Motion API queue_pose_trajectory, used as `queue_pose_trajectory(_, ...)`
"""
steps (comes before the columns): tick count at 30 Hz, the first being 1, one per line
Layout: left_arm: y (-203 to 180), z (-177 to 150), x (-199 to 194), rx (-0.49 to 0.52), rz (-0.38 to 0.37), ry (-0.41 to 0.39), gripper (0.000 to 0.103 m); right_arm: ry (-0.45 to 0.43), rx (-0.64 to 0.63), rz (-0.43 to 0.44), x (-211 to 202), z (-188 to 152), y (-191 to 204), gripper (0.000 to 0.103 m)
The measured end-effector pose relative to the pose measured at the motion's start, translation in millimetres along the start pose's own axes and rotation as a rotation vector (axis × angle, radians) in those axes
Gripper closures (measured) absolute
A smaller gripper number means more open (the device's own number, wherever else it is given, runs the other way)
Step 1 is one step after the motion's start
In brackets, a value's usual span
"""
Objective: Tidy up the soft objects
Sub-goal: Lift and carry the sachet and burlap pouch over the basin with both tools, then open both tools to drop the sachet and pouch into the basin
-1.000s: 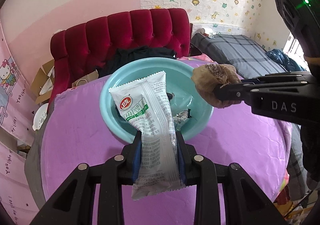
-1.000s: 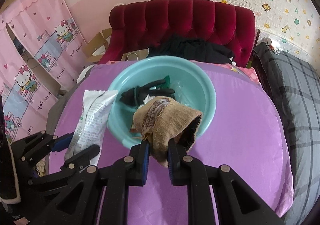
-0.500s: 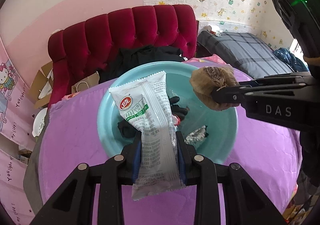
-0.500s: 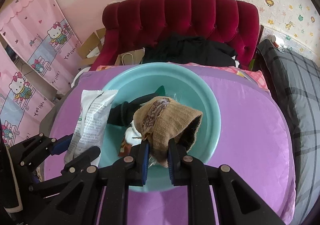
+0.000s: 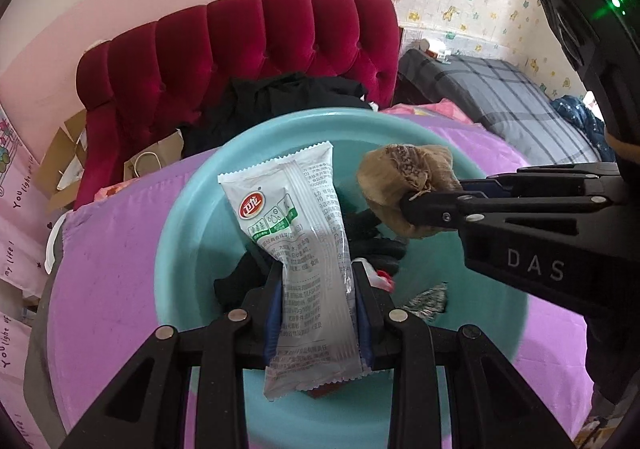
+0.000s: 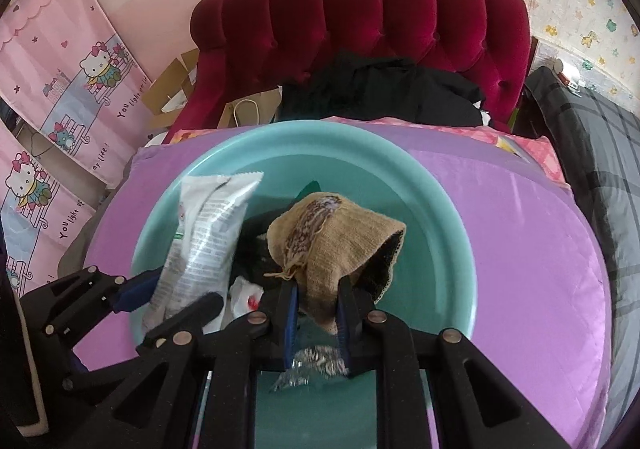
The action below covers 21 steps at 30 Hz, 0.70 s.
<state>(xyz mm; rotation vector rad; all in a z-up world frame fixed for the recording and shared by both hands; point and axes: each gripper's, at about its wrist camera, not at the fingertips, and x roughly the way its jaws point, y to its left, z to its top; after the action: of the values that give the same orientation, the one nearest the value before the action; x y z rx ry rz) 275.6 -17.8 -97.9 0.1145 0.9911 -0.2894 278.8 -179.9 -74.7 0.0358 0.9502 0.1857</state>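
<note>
My left gripper [image 5: 316,281] is shut on a white snack packet [image 5: 298,233] with a red logo, held upright over the teal basin [image 5: 184,225]. My right gripper [image 6: 316,293] is shut on a tan knitted sock [image 6: 336,237], also above the basin [image 6: 440,225]. In the left wrist view the sock [image 5: 404,185] hangs at the right gripper's tip [image 5: 412,205]; in the right wrist view the packet [image 6: 204,237] shows in the left gripper [image 6: 176,293]. Inside the basin lie dark cloth [image 5: 372,241], a crumpled foil wrapper [image 6: 316,363] and a small white and red piece [image 6: 246,295].
The basin stands on a purple-covered table [image 6: 532,249]. Behind it is a red tufted chair [image 6: 360,25] with black clothes [image 6: 384,89] and a paper bag [image 6: 248,109]. A grey plaid bed [image 5: 508,101] lies at the right, pink cartoon curtains [image 6: 60,89] at the left.
Both grippers have moved forward and down over the basin with their loads still held; the basin now looms larger and fills the lower part of both views.
</note>
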Motion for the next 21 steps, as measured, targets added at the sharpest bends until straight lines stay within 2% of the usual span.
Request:
queue_pose_trajectory(7, 8.3, 0.0, 25.4, -0.028, -0.033, 0.043, 0.067, 0.046, -0.004, -0.003, 32.7, 5.2, -2.0, 0.085)
queue_pose_trajectory(11, 10.9, 1.4, 31.2, -0.030, -0.031, 0.042, 0.067, 0.066, 0.007, -0.001, 45.2, 5.1, -5.1, 0.085)
queue_pose_trajectory(19, 9.5, 2.5, 32.6, -0.017, -0.015, 0.035, 0.065, 0.065, 0.011, 0.001, 52.0, 3.7, -7.4, 0.084)
queue_pose_trajectory(21, 7.5, 1.3, 29.5, -0.009, -0.005, 0.027, 0.063, 0.054, 0.012, 0.009, 48.8, 4.2, -8.1, 0.080)
